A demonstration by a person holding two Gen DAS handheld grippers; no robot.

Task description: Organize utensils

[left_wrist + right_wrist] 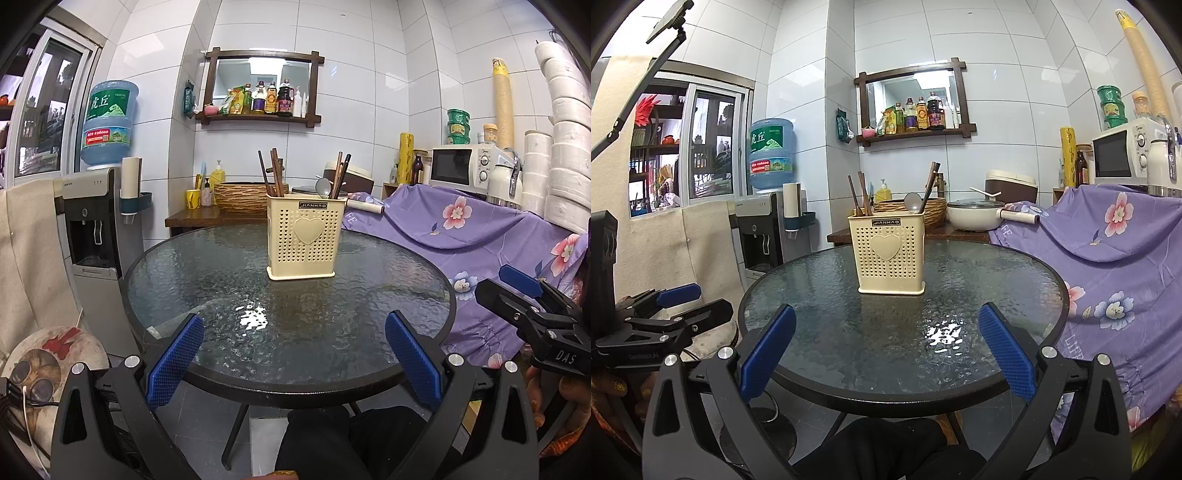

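Both tools sit low at the near edge of the round glass surface (177,266), bottom of each frame, neither holding anything. Left tool (293,360): blue pads spread wide apart, empty, aimed level across the glass toward centre. Right tool (886,354): same, pads wide apart, empty. Each shows in the other's view too, left one at lower left of the right wrist view, right one at the right edge of the left wrist view (hands gripping the handles only partly visible).

Glass between the tools and the holder looks bare, only a glare patch; no loose utensils on it that I can see.

Farther in, mid-frame: cream utensil holder (301,240) upright on the surface, heart on its front. Wooden chopsticks (275,171) stand on its left side, more sticks and a metal spoon (323,187) on its right. Inner dividers hidden.

Judgement: sorting looks done or nearly so. If anything needs regrouping, come in from above, pinch one stem near its top, lift straight up to avoid tipping the light holder; the other tool could steady its wall.
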